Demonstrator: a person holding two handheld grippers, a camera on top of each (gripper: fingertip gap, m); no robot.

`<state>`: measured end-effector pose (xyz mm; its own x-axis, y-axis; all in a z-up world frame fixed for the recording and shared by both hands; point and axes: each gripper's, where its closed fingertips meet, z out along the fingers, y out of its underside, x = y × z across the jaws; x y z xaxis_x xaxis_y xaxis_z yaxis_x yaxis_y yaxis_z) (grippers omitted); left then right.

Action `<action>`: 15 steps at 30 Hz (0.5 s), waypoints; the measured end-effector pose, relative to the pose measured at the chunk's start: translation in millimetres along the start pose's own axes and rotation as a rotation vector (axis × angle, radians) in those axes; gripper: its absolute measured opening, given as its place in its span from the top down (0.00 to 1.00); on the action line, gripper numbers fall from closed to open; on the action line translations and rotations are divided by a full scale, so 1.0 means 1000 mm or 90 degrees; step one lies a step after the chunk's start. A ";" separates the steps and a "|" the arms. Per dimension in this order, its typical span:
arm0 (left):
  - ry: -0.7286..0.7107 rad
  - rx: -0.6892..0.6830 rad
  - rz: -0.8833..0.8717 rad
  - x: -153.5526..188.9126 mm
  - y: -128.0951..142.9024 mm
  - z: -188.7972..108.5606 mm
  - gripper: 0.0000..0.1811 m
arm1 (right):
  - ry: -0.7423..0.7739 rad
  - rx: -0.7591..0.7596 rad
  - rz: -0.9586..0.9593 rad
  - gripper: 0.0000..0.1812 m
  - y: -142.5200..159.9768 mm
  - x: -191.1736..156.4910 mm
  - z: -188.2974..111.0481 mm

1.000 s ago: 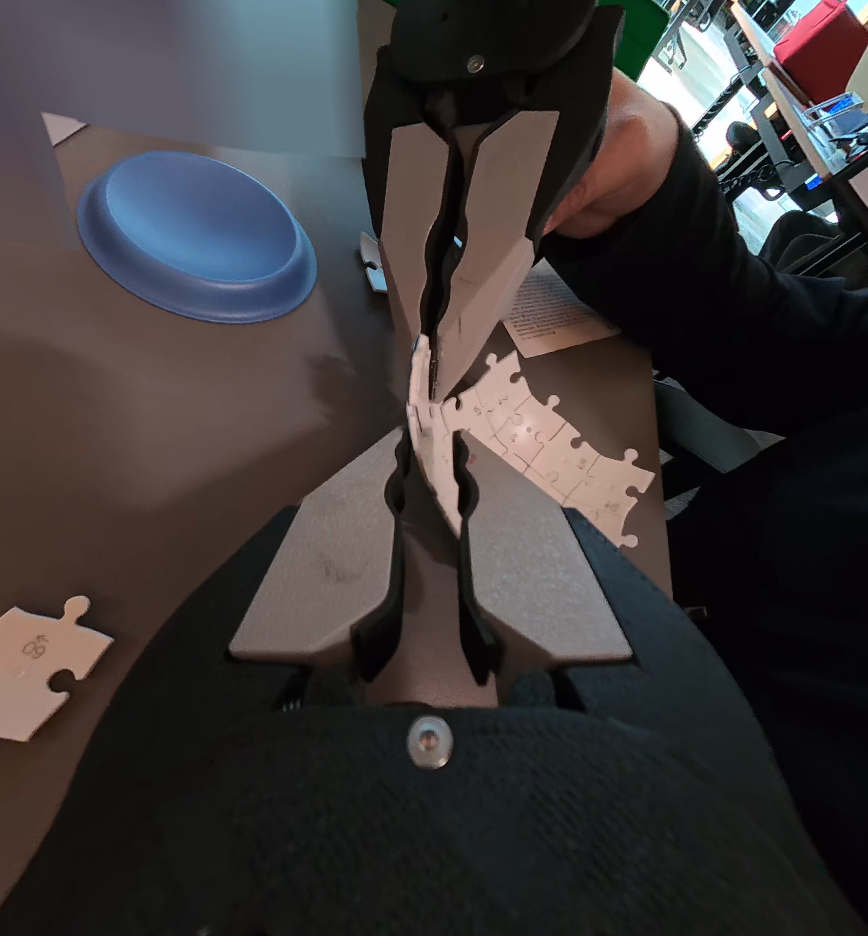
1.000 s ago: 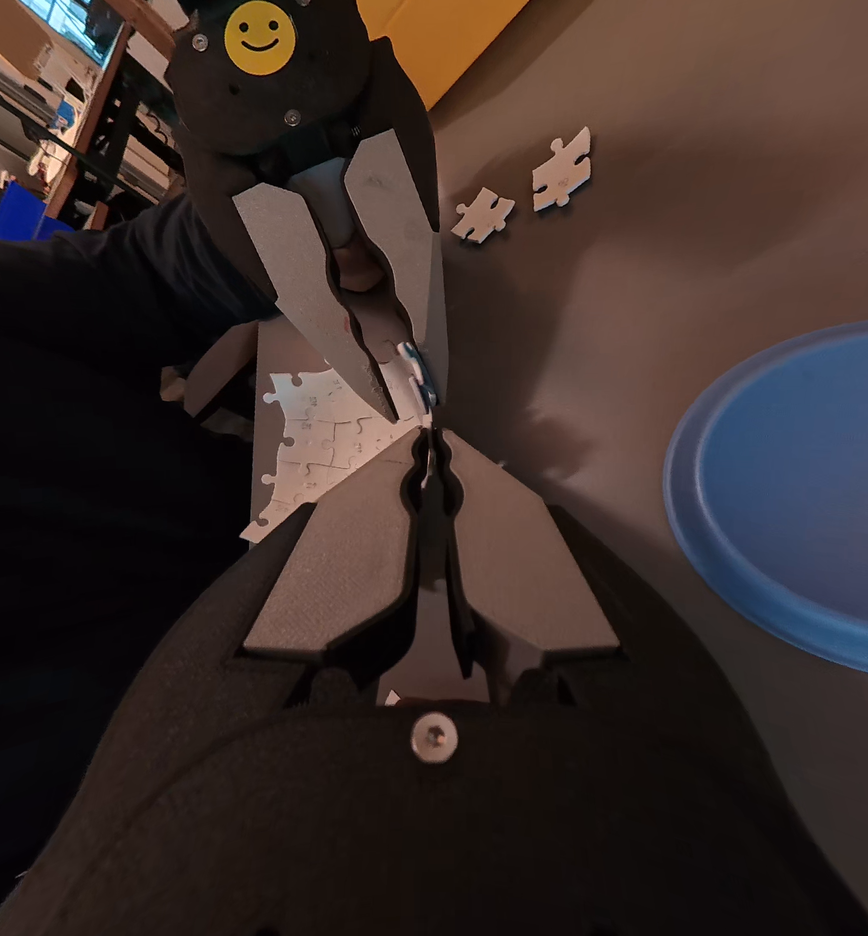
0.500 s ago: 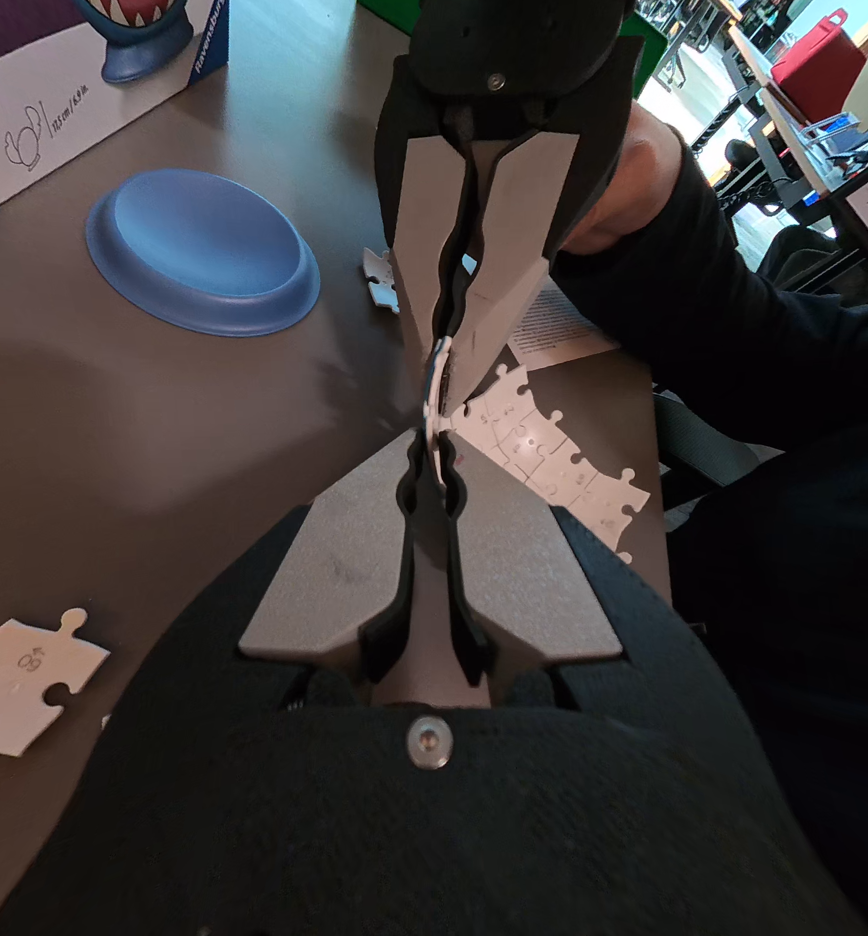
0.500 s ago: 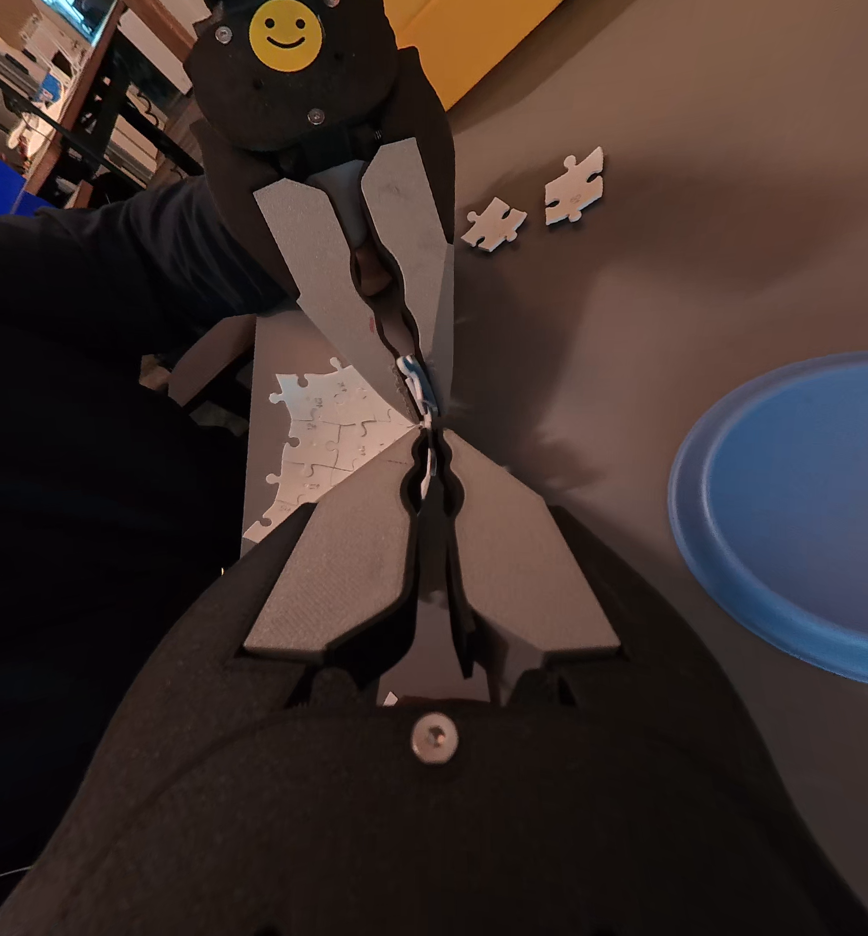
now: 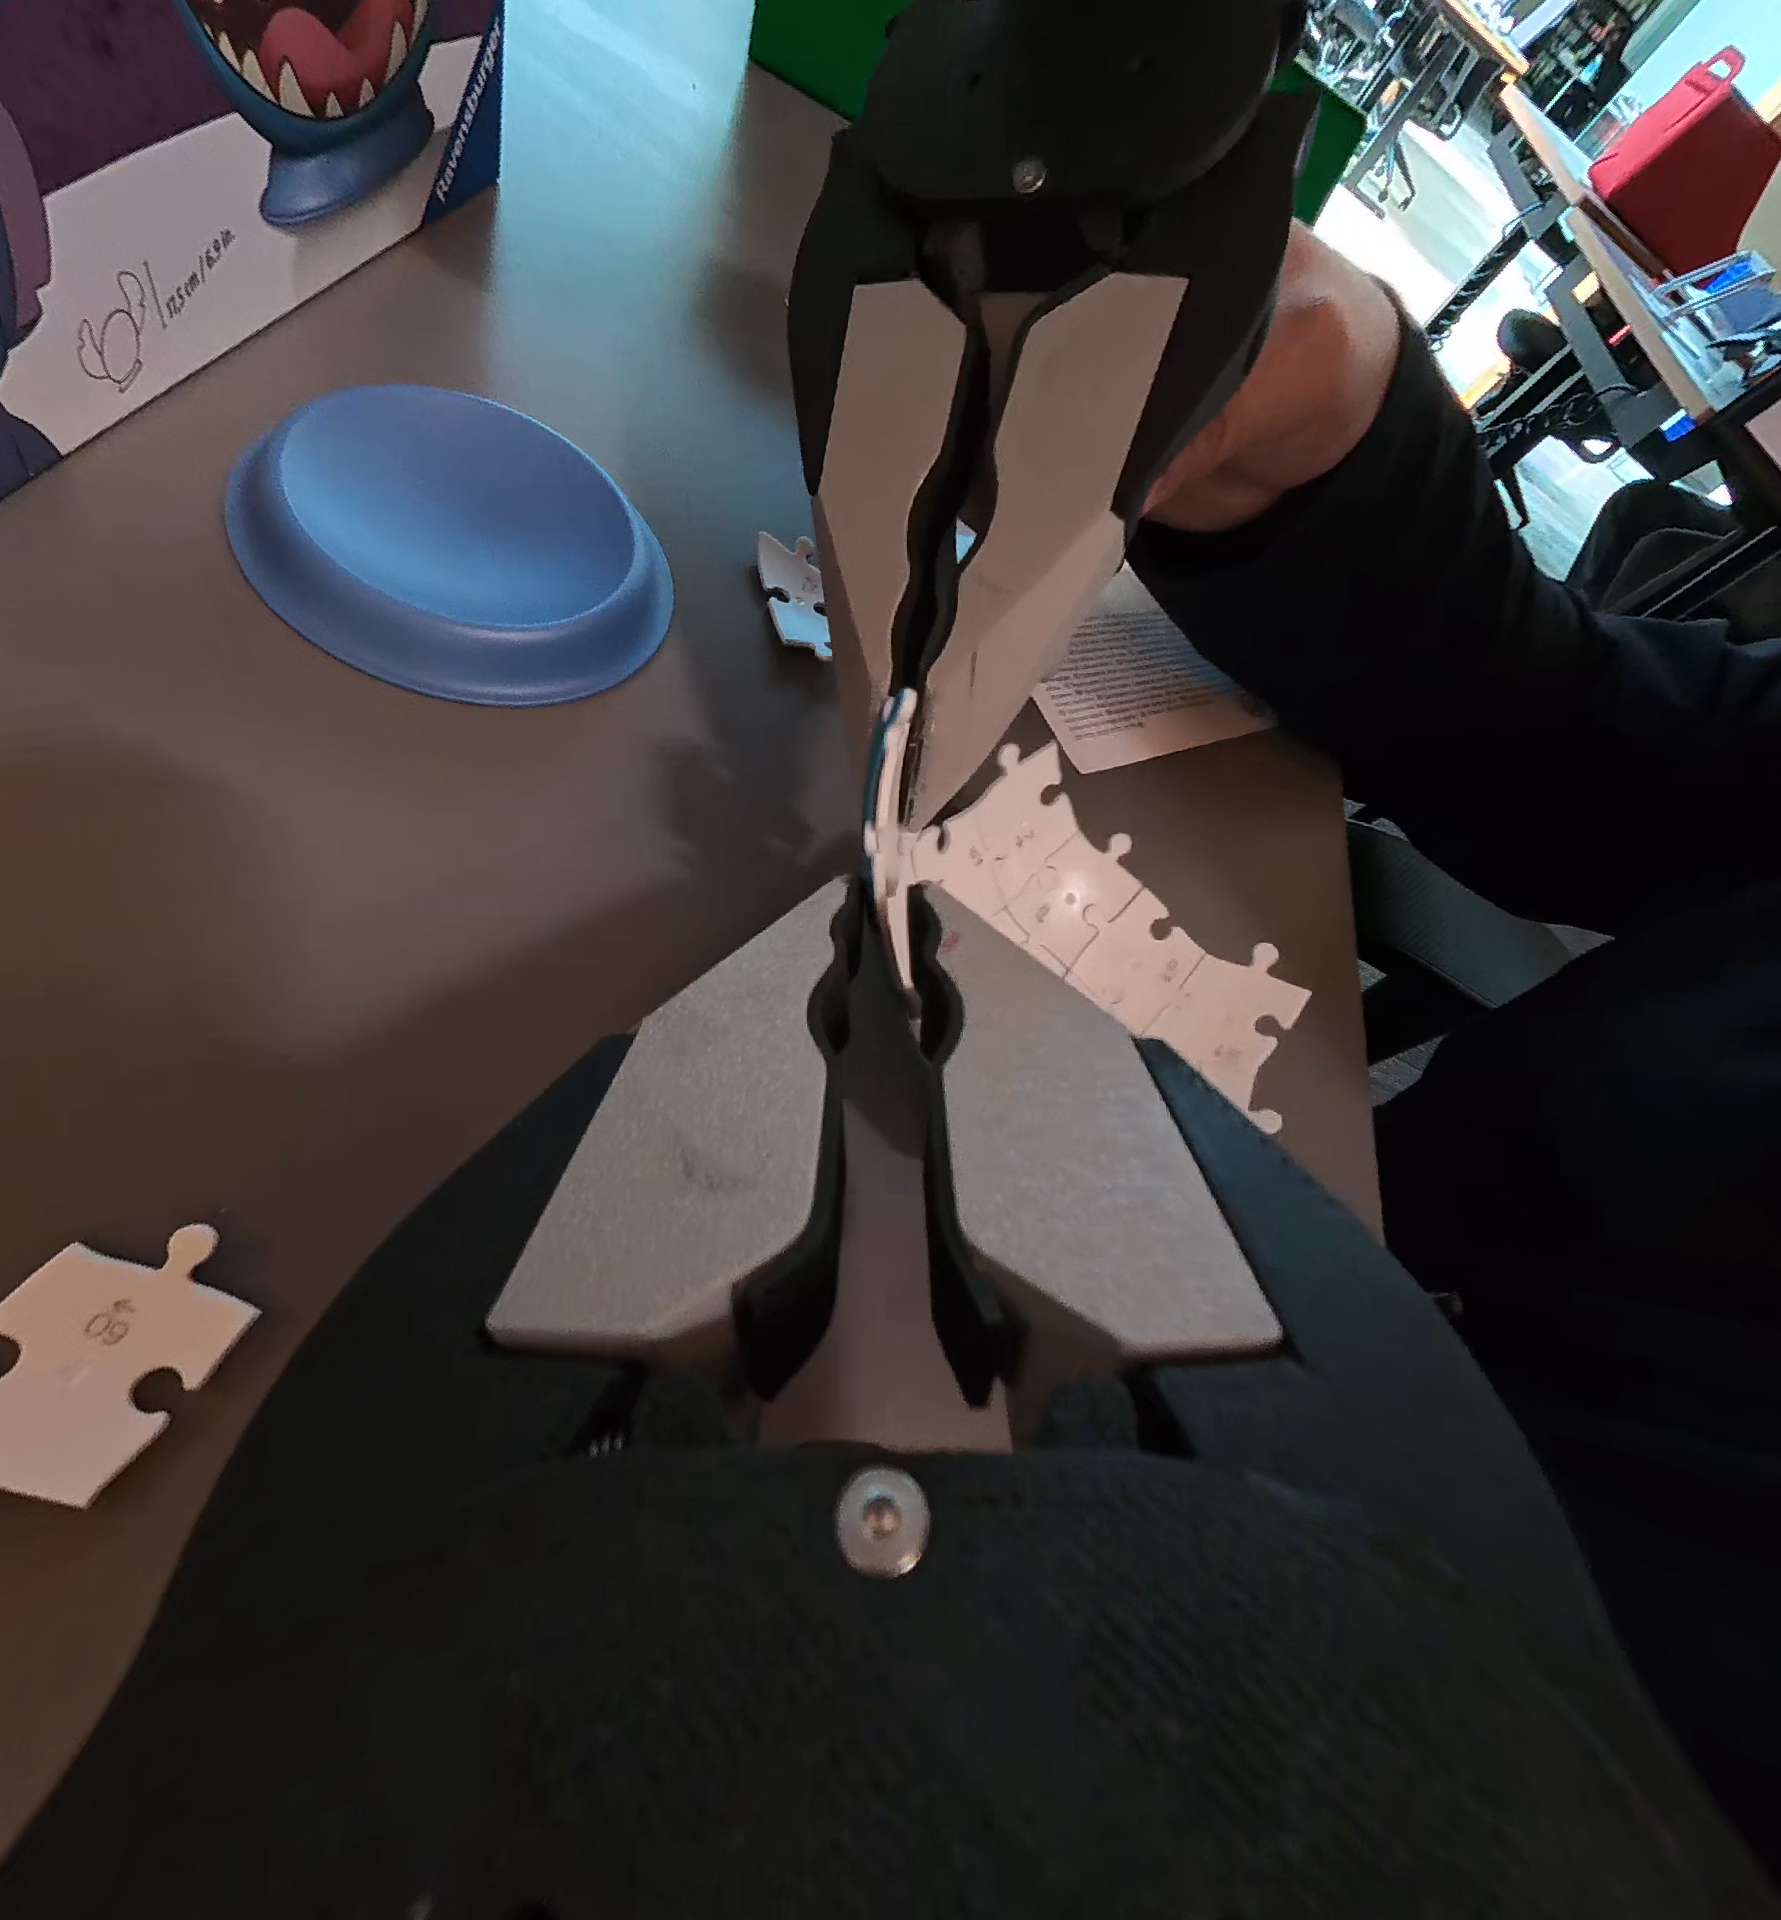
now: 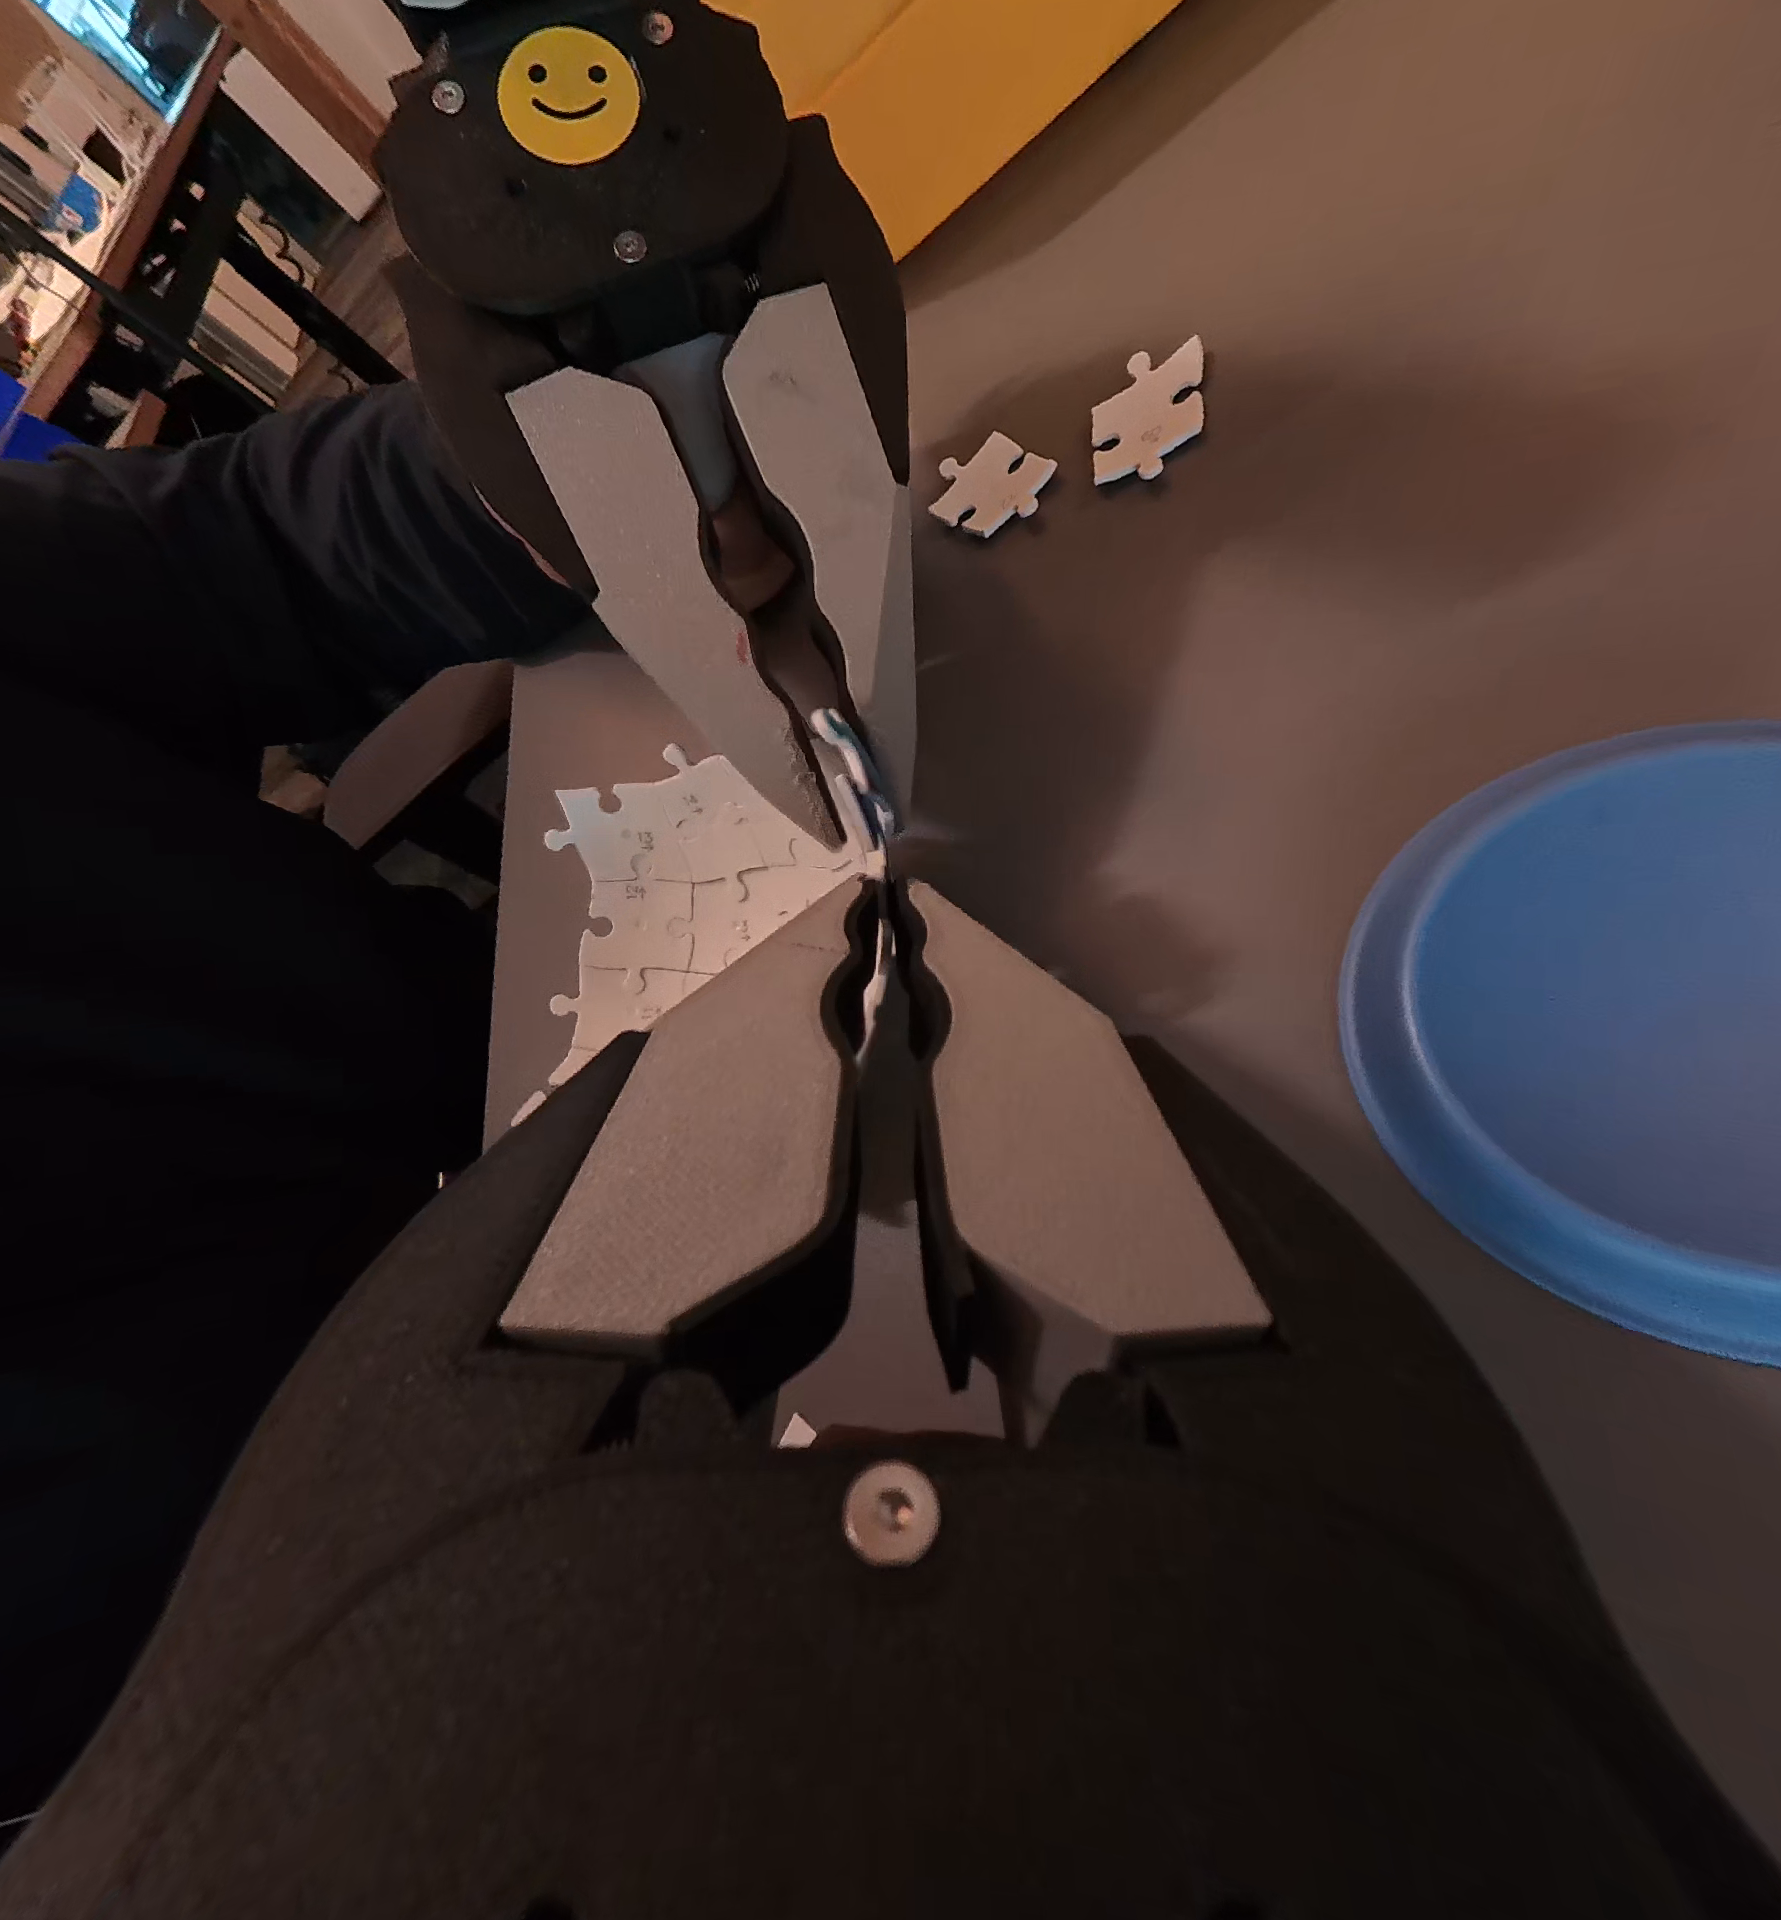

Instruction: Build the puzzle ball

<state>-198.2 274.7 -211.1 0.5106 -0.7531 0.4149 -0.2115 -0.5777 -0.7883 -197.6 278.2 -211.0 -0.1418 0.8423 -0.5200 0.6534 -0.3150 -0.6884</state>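
Above the table (image 5: 325, 914), the left claw (image 5: 891, 914) and right claw (image 6: 891, 894) meet tip to tip, each clamped on the curved puzzle sheet (image 5: 1104, 914). The blue stand (image 5: 450, 561) sits apart.

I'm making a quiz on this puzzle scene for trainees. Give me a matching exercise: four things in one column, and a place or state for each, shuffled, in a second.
Things:
1. blue stand
2. assembled puzzle section
3. loose numbered piece
4. puzzle box

Places or states:
A. lying alone on the table near the left wrist camera
B. standing at the far left edge behind the stand
C. held off the table between both pairs of jaws
D. round, resting on the table with nothing in it

Pairs: 1-D, 2-C, 3-A, 4-B
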 end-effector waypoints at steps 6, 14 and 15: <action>-0.009 -0.009 -0.010 -0.003 0.004 -0.003 0.97 | -0.003 -0.011 -0.002 1.00 0.002 0.003 0.007; 0.022 -0.043 -0.021 0.000 0.005 -0.006 0.89 | -0.004 -0.022 -0.001 1.00 0.005 0.005 0.012; 0.025 -0.048 -0.019 0.001 0.004 -0.006 0.88 | -0.006 -0.023 0.000 1.00 0.005 0.005 0.013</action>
<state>-203.7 270.3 -210.9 0.4847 -0.7463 0.4562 -0.2595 -0.6207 -0.7398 -204.3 275.3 -223.8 -0.1478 0.8383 -0.5248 0.6798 -0.2992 -0.6695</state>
